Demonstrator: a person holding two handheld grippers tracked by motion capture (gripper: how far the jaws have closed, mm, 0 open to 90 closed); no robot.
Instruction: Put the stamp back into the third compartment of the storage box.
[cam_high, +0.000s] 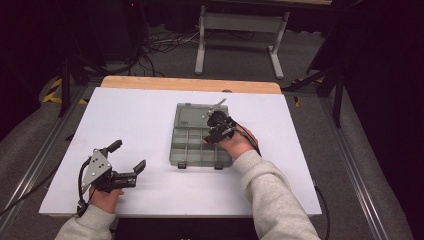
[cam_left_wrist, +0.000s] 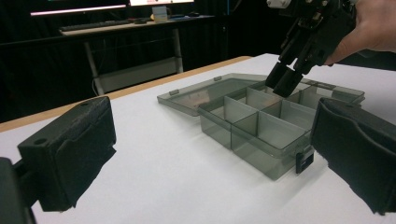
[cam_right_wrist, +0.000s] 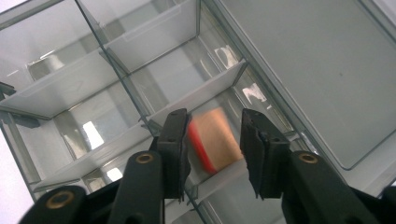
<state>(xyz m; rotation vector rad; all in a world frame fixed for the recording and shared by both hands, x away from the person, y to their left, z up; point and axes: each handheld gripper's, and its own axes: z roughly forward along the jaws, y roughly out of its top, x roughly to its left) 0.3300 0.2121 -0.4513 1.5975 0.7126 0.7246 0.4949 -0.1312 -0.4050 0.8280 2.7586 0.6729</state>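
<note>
- A small block (cam_right_wrist: 215, 139) is sitting between the jaws of the right gripper (cam_right_wrist: 212, 149); it is looking tan or cardboard-coloured on its broad face, with a red band running along the edge next to the left-hand jaw.
- The block's outline is showing blurred in the right gripper view, so its exact shape and finer surface detail cannot be told.
- The right gripper's jaws are standing only slightly parted, with a sliver of space showing on the side of the right-hand jaw; whether the left-hand pad is touching the red edge cannot be told, so the block is not looking clamped.
- The block is lying in or just over one compartment of the organiser box (cam_high: 187, 150), a smoky, see-through plastic tray split by thin divider walls.
- In the high view the right gripper (cam_high: 216, 131) is pointing down into the right side of the box, toward its far half, with the person's hand behind it.
- The box's lid (cam_high: 192, 116) is lying open and flat on the far side, hinged to the tray.
- The box is resting near the middle of the white table (cam_high: 130, 120).
- The left gripper (cam_high: 129, 157) is resting at the near left of the table, well apart from the box, its jaws standing wide and holding nothing.
</note>
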